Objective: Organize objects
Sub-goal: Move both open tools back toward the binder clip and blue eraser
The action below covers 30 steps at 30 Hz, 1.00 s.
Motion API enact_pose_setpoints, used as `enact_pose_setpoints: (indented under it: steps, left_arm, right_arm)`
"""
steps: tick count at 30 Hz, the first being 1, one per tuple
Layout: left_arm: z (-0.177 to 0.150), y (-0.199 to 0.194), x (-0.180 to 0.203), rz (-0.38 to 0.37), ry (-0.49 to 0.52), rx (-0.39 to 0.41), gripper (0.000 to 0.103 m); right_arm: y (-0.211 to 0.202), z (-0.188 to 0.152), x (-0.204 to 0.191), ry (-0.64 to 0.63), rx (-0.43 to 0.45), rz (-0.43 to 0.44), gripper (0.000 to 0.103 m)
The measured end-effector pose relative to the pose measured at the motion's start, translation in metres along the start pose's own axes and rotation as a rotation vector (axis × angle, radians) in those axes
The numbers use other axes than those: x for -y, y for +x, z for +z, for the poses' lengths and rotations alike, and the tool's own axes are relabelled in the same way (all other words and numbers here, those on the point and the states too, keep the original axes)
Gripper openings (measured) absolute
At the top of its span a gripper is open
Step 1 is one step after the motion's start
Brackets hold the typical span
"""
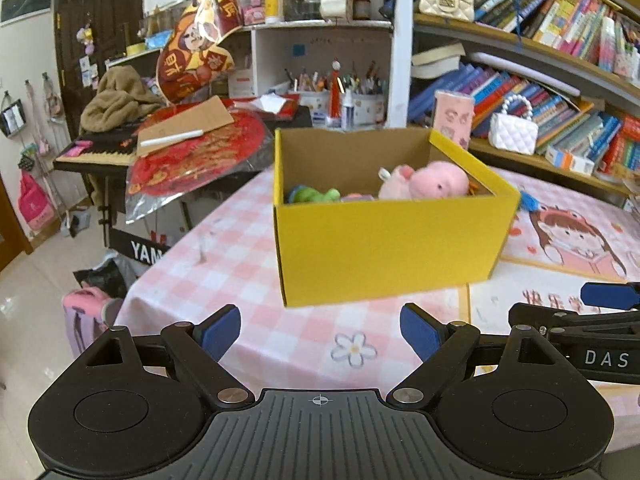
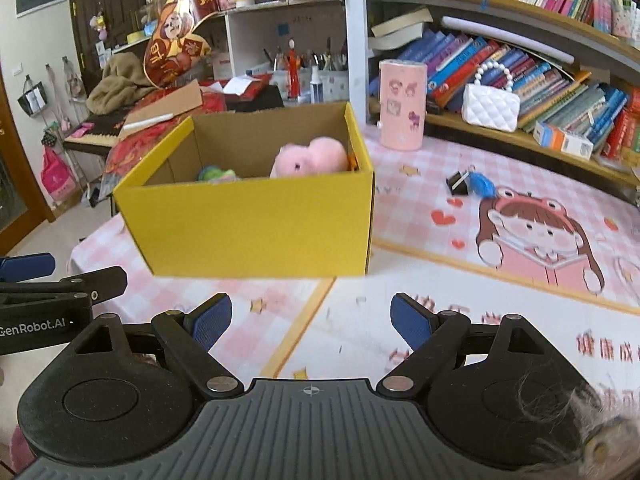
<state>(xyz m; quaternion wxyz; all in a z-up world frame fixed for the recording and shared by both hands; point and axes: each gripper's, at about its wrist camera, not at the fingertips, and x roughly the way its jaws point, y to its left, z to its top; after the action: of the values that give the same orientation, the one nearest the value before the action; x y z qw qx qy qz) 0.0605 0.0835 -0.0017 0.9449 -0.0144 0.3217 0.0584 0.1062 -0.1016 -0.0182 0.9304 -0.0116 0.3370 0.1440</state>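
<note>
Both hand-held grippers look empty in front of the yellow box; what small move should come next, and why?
Probably the right hand-held gripper should reach right toward the small blue thing beside the black clip. These lie loose on the pink tablecloth, outside the yellow box, which already holds the pink plush. Both grippers, including the left hand-held gripper, are open and hold nothing.

Yellow box [image 1: 384,248], pink plush [image 1: 432,180], pink-white checked tablecloth [image 1: 240,264].

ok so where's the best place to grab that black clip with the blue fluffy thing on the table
Probably by the black clip body itself, coming down from above with the right hand-held gripper. It lies flat on the tablecloth with open space around it, and looks firm, while the blue pompom beside it is soft and would squash.
</note>
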Motion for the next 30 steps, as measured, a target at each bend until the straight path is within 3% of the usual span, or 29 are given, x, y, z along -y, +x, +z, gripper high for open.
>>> enact_pose_setpoints:
  steps: [13,30]
  left_arm:
    - [-0.022,-0.010,0.023,-0.106,0.081,-0.041,0.094]
    - [-0.019,0.000,0.087,-0.242,0.261,-0.033,0.095]
  right_arm:
    - [-0.030,-0.035,0.011,0.075,-0.018,-0.097,0.086]
    - [-0.055,-0.061,0.060,0.235,-0.054,-0.281,0.086]
